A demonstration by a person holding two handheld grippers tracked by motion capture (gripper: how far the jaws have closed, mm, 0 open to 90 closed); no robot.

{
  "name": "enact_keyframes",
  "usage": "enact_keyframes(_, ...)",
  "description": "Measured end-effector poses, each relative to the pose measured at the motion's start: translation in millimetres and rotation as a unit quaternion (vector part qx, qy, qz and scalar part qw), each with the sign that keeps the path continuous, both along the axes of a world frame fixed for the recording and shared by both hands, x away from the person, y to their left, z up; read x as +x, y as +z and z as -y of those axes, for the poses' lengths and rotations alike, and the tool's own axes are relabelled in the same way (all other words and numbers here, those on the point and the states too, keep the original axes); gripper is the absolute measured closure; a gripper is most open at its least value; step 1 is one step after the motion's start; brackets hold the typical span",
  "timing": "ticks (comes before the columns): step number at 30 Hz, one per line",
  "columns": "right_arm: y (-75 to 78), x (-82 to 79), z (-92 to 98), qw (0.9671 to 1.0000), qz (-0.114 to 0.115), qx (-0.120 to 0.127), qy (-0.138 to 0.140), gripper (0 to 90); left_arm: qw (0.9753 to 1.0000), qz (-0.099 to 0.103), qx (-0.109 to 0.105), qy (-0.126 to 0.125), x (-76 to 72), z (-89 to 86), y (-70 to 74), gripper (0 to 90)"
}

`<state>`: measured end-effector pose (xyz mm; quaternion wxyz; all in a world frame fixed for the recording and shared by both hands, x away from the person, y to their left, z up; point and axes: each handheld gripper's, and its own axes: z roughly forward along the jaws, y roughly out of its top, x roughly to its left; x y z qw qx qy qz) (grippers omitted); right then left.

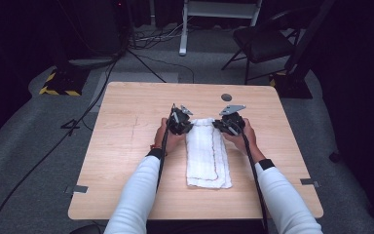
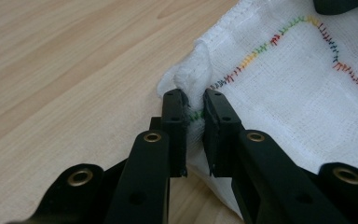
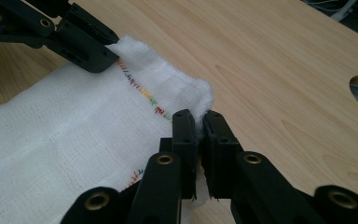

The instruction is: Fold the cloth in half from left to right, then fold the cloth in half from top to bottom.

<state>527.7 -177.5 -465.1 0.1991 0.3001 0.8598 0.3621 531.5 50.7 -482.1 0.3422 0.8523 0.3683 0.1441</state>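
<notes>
Evidently soft and light, the folded white gauze cloth (image 1: 206,153) mid-frame: my left claw (image 2: 195,105) and right claw (image 3: 199,122) each pinch a far hemmed corner.

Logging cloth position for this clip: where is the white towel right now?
In the high view, the white towel lies folded lengthwise at the middle of the table, its far corners pinched by the left gripper and right gripper.

A dim recording lab: floor cables (image 1: 102,83), hazard-striped stand base (image 1: 61,83), folding chair (image 1: 263,44).
</notes>
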Motion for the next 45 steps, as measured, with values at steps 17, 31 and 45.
enact_keyframes(17,13.9,0.0,2.0,0.9997,0.025,0.006,-0.005,84.7,0.9997,0.022,-0.011,-0.003,-1.3,-3.0,22.7,80.1)
enact_keyframes(31,25.0,-6.4,3.3,0.9992,0.036,0.016,0.000,84.8,0.9990,0.036,-0.025,-0.002,0.5,-6.8,31.1,79.8)
enact_keyframes(45,44.0,-15.4,6.6,0.9980,0.047,0.041,0.009,85.0,0.9968,0.066,-0.044,-0.012,-14.6,-14.2,48.5,80.2)
